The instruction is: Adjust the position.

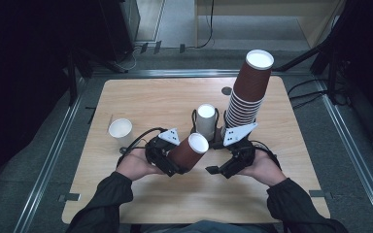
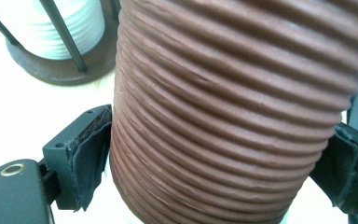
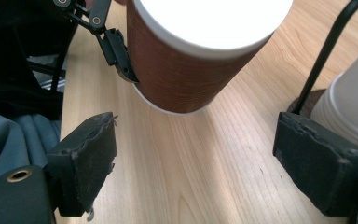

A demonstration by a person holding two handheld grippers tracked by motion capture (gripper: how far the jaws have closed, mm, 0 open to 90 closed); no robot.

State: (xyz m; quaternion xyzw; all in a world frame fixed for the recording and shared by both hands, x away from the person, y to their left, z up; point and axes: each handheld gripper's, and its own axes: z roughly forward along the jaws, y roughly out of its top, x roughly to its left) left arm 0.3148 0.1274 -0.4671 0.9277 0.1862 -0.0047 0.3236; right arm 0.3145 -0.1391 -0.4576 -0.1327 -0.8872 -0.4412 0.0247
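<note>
Brown ribbed cup point(image 1: 188, 151) tilted, mouth up-right, in left hand-held gripper point(image 1: 167, 160)

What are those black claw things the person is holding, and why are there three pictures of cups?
A person holds a hand tool with two squeezing jaws in each hand. One camera looks down from above; a small camera also rides on each tool.

The left gripper squeezes a brown ribbed paper cup, seen very close in its own view. The right gripper is open, holding nothing.

On the wooden table stand a tall stack of brown cups, a white cup stack in a wire holder, and one white cup.
</note>
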